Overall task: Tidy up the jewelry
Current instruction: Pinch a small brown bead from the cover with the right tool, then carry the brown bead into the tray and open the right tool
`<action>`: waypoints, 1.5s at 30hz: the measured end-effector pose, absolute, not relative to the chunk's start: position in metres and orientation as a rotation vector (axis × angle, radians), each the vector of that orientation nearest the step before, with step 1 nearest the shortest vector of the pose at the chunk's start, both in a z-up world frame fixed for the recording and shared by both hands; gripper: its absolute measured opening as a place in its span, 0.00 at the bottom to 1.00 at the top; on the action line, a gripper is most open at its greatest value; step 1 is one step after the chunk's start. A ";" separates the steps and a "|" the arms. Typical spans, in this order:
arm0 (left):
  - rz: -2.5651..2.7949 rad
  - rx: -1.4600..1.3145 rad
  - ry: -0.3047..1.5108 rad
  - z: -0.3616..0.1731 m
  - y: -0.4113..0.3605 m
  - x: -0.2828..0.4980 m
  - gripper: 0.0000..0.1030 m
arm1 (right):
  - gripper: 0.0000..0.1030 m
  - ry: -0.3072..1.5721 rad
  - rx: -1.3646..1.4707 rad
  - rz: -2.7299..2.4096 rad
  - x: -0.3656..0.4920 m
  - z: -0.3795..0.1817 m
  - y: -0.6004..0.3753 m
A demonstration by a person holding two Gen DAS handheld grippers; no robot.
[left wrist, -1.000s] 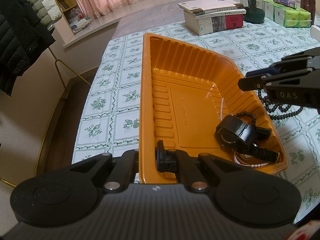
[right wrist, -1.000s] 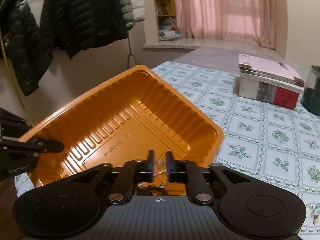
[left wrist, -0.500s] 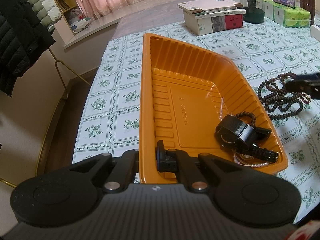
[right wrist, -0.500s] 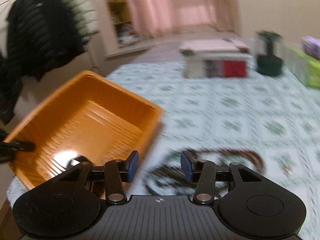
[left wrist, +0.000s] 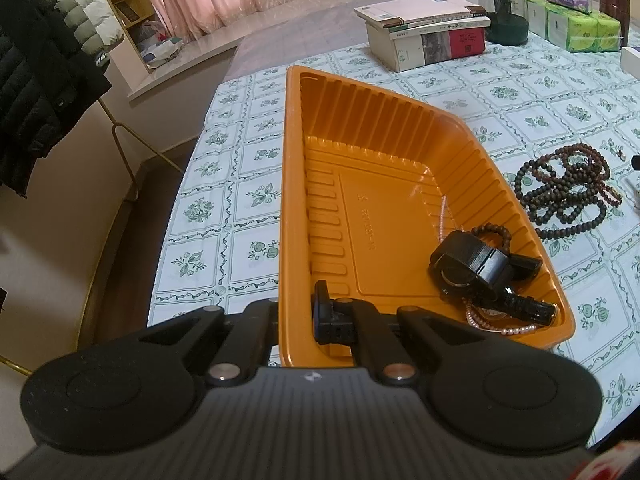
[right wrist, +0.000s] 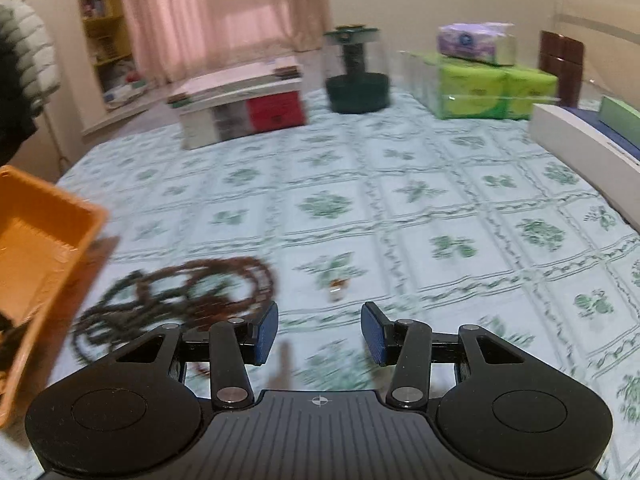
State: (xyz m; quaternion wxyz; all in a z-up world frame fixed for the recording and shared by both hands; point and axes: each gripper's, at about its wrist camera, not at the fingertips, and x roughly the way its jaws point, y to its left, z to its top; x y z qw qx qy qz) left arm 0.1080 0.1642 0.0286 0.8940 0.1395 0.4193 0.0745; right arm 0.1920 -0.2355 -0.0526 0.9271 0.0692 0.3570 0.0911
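My left gripper [left wrist: 298, 312] is shut on the near rim of the orange tray [left wrist: 320, 168]. In the tray's near right corner lie a black watch [left wrist: 476, 268], a small dark bead bracelet [left wrist: 494, 234] and a pearl strand [left wrist: 504, 330]. A long dark bead necklace [left wrist: 568, 188] lies piled on the tablecloth right of the tray; it also shows in the right wrist view [right wrist: 180, 300]. My right gripper [right wrist: 318, 332] is open and empty, low over the cloth just right of the necklace. A tiny item [right wrist: 336, 286] lies on the cloth ahead of it.
At the table's far side stand stacked books [left wrist: 428, 32], a dark green jar [left wrist: 504, 10] and green tissue packs [left wrist: 576, 30]. A white box [right wrist: 580, 144] sits at the right. Jackets [left wrist: 36, 60] hang left of the table, which ends at its left edge.
My right gripper left the tray, opened, and swung right over the tablecloth. The pearl strand it held now lies in the tray. The left gripper has not moved.
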 end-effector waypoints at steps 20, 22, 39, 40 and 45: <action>0.157 0.295 0.872 0.029 0.164 0.108 0.02 | 0.08 0.715 -0.052 0.228 0.224 -0.079 -0.219; 0.157 0.296 0.873 0.029 0.164 0.108 0.02 | 0.08 0.708 -0.048 0.231 0.219 -0.075 -0.218; 0.155 0.286 0.869 0.027 0.163 0.107 0.02 | 0.08 0.579 -0.009 0.626 0.173 0.001 -0.094; 0.155 0.285 0.870 0.028 0.164 0.107 0.02 | 0.08 0.580 -0.010 0.647 0.172 0.003 -0.086; 0.153 0.278 0.871 0.027 0.165 0.107 0.02 | 0.08 0.596 -0.040 0.725 0.170 0.004 -0.047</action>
